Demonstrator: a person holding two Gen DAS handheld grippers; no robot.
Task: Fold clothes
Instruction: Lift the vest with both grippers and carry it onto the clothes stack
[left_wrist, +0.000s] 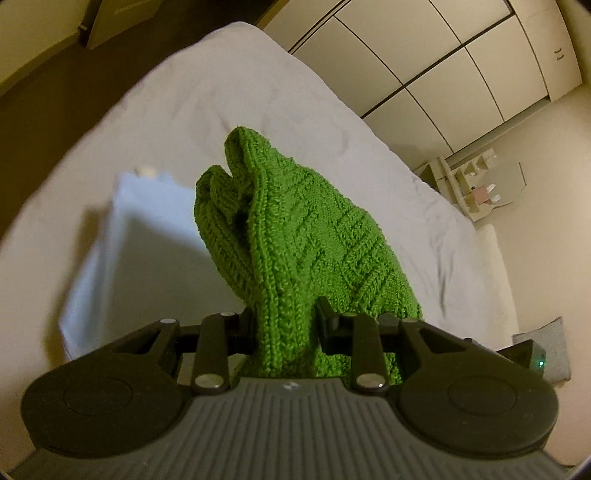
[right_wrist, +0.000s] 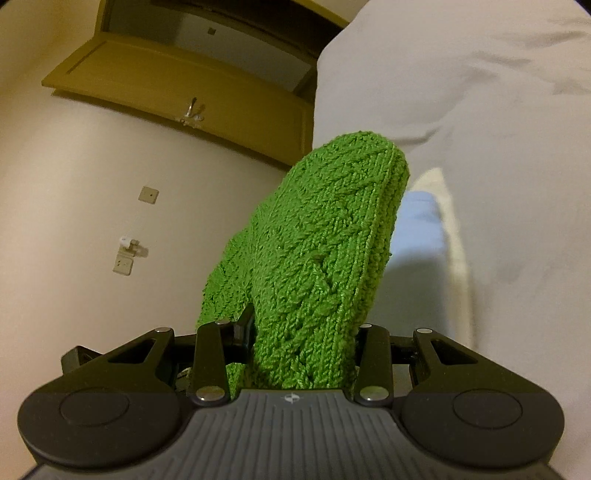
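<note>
A green knitted garment (left_wrist: 295, 236) hangs bunched in front of my left gripper (left_wrist: 284, 325), which is shut on its edge above the white bed (left_wrist: 295, 99). In the right wrist view the same green knit (right_wrist: 317, 251) rises thick and folded from my right gripper (right_wrist: 303, 332), also shut on it. The fingertips of both grippers are buried in the wool. A pale blue folded cloth (left_wrist: 147, 240) lies on the bed behind the knit, and shows as a blurred strip (right_wrist: 421, 221) in the right wrist view.
A cream wardrobe (left_wrist: 443, 66) lines the wall past the bed. A small white shelf unit (left_wrist: 469, 184) stands on the floor by the bed corner. A wooden door (right_wrist: 192, 88) and wall sockets (right_wrist: 125, 262) are to the left of the bed.
</note>
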